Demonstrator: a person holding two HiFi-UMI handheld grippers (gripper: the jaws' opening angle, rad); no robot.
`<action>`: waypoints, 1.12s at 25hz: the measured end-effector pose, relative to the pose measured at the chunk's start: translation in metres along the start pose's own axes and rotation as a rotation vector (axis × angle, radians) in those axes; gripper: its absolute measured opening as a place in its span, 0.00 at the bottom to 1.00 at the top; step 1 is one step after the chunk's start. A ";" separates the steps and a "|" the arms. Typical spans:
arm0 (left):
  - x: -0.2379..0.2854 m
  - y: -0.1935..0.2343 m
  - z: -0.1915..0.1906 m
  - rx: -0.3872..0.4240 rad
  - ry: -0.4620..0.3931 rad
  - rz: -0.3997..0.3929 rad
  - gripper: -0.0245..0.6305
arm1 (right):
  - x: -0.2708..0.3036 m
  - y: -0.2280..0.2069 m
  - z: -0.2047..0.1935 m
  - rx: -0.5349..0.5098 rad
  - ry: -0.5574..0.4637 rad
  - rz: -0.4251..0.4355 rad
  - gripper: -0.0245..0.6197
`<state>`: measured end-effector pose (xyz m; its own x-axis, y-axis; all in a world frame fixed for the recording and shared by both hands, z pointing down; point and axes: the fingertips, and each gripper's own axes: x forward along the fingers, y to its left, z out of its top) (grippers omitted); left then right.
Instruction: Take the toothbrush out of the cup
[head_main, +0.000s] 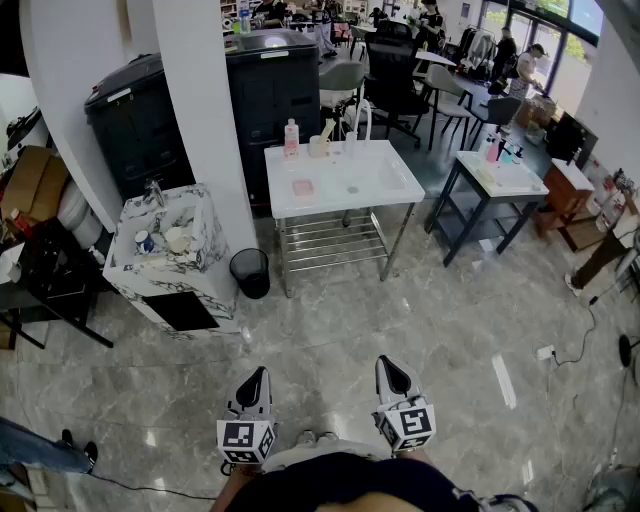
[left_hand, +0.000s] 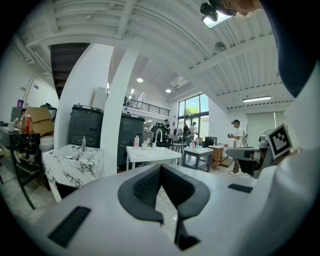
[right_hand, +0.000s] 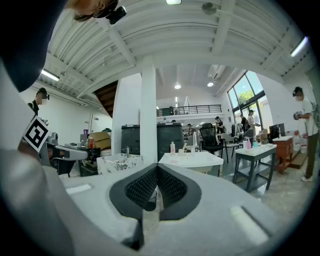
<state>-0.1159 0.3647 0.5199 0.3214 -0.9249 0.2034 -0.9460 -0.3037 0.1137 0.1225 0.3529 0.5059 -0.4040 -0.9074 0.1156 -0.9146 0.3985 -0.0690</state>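
Bright daylight, sharp, fisheye-warped edges

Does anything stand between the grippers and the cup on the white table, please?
Nothing visible: only floor lies between the left gripper, the right gripper and the white table holding the cup.

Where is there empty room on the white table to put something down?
The white table is bare along its front edge and right side, past the small pink thing. Its back edge is crowded: a pink bottle and cups stand there. The marble sink is cluttered too.
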 end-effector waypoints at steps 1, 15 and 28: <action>-0.001 0.000 -0.001 0.001 0.000 0.002 0.04 | -0.001 0.000 -0.001 -0.002 -0.001 0.001 0.05; -0.007 -0.001 -0.005 0.001 0.001 0.025 0.04 | -0.005 -0.003 -0.005 -0.019 -0.010 0.008 0.05; -0.006 -0.005 -0.008 0.012 0.009 0.046 0.04 | -0.003 -0.006 0.006 -0.036 -0.122 0.056 0.53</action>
<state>-0.1128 0.3734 0.5256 0.2777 -0.9360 0.2165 -0.9602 -0.2636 0.0921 0.1292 0.3529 0.5001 -0.4519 -0.8920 -0.0091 -0.8913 0.4519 -0.0366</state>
